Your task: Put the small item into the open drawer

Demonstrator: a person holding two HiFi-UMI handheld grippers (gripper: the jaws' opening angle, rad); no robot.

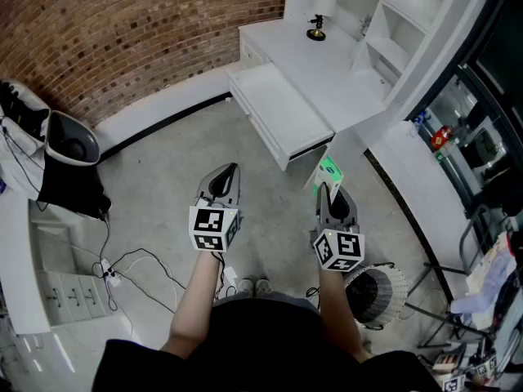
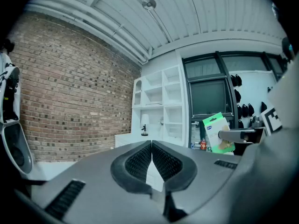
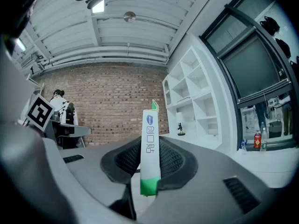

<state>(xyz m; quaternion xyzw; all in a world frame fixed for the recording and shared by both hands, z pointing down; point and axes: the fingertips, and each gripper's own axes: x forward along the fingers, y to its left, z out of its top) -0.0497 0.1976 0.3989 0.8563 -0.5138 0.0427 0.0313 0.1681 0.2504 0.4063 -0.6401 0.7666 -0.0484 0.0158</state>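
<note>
Pinching the small box (image 3: 150, 139) edge-on between its pads, the right tool (image 3: 150, 168) holds it upright with the green end low. This grip likely keeps the thin carton from twisting during the carry. The left tool (image 2: 152, 158) has its jaws pressed together on nothing and is held alongside. Ahead, the open drawer (image 1: 280, 111) juts from the white worktop (image 1: 323, 68), and its visible floor is bare. The box hangs near the drawer's front corner, not yet inside.

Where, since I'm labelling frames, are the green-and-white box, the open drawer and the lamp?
green-and-white box (image 3: 150, 143): right gripper view, its narrow printed edge.
open drawer (image 1: 282, 111): head view, its bare floor.
lamp (image 1: 324, 1): head view, its white shade.
</note>
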